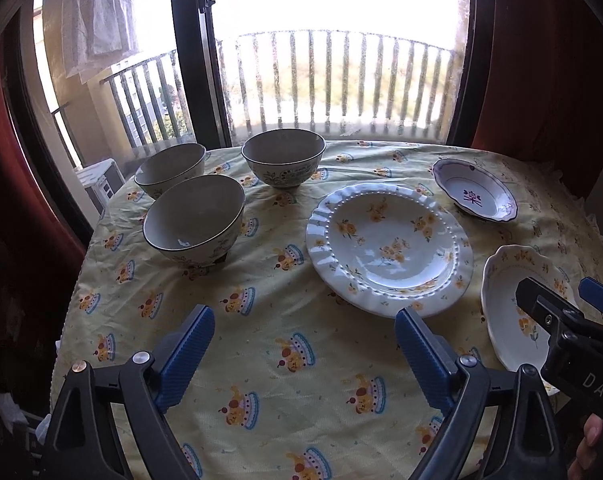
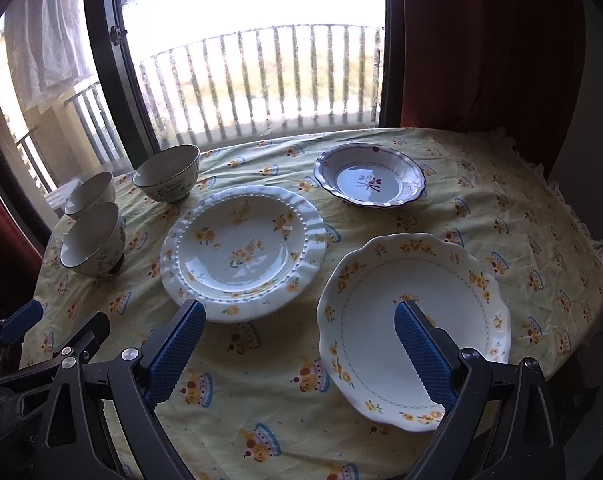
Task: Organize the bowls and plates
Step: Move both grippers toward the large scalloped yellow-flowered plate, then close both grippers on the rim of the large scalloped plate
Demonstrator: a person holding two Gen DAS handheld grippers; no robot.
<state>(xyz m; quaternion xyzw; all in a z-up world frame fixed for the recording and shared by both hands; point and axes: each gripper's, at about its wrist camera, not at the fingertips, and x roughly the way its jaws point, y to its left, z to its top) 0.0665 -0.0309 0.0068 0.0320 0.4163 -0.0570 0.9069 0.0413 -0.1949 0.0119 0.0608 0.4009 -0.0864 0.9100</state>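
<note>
My left gripper [image 1: 305,356] hangs wide apart over bare tablecloth [image 1: 261,360], with nothing between its blue pads [image 1: 185,354] and nothing touched. My right gripper [image 2: 301,354] is spread wide too, holding nothing; its right finger is above the near scalloped plate [image 2: 413,320], the left finger above the cloth just beside the plate's rim. The beaded plate [image 1: 389,248] lies mid-table, the purple-rimmed dish [image 1: 475,190] behind it. Three bowls [image 1: 195,222] stand upright in a cluster at the far left, near the window [image 1: 333,60].
</note>
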